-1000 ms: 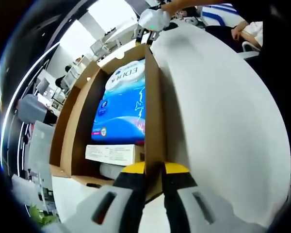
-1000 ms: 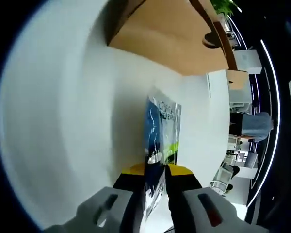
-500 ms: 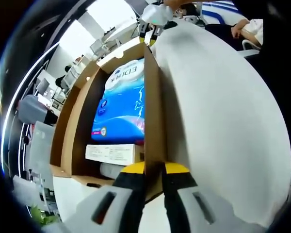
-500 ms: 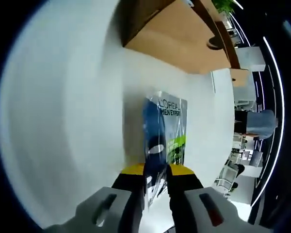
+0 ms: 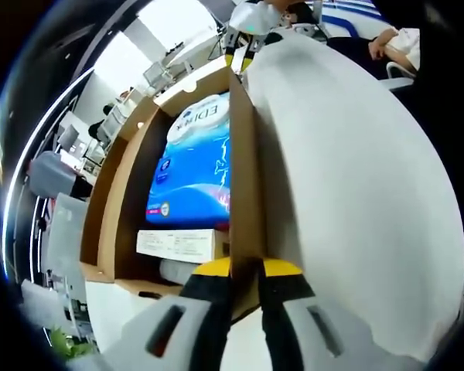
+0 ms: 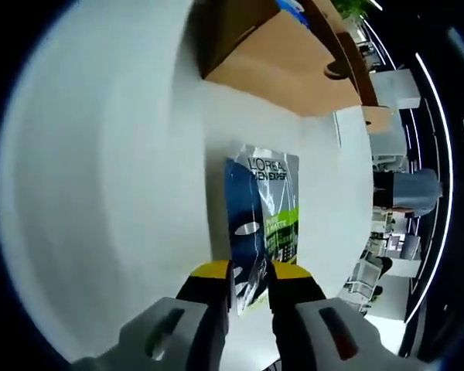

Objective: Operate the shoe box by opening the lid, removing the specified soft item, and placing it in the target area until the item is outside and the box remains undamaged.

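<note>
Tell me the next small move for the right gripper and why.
Probably open the right gripper and back off. The blue and green sachet it pinches looks flat on the white table, outside the cardboard box, so the placing seems done. The left gripper should likely keep its hold on the box wall.

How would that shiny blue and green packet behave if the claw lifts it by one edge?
The packet is thin, flat and glossy, so it would probably droop and feel light. Its slick film could slip between the right claw tips, which pinch only its near edge. Lying flat on the white table, it seems unlikely to roll.
</note>
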Demonstrator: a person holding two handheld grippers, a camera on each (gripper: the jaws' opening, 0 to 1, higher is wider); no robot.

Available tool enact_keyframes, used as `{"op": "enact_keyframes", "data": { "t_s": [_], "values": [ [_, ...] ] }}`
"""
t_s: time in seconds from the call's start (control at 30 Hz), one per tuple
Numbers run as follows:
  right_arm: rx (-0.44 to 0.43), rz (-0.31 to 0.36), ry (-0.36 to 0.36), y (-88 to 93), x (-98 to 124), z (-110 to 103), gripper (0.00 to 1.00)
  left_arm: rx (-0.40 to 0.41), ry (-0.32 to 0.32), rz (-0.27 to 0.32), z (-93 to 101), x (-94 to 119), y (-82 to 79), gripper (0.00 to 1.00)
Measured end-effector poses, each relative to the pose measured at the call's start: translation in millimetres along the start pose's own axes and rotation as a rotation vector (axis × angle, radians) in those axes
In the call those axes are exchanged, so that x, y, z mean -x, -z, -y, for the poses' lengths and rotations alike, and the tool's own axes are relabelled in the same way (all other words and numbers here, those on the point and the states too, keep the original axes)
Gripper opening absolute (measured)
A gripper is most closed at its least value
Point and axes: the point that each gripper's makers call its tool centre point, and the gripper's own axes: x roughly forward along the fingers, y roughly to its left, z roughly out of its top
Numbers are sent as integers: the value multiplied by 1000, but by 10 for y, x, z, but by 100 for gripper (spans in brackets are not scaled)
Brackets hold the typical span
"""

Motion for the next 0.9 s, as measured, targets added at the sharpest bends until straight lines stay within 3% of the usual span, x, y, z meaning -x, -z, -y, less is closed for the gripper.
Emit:
{"op": "enact_keyframes", "data": {
  "t_s": [0.53,0.57,0.6,0.67,0.77,0.9],
  "values": [
    [-65,12,-18,44,37,-94,18,-5,-3,-5,3,-1,2,12],
    [-114,35,-39,7,37,-122,18,-5,-3,-5,3,-1,2,12],
    [-272,100,-65,-72,51,-93,18,-5,-3,-5,4,-1,2,12],
    [-474,157,-82,-96,50,21,18,-7,-4,-7,5,-1,3,12],
    [-648,180,-105,-72,32,134,18,-7,-5,-8,5,0,4,12],
    [-760,252,-125,-151,17,264,18,-8,-4,-6,3,-1,5,12]
  ]
}}
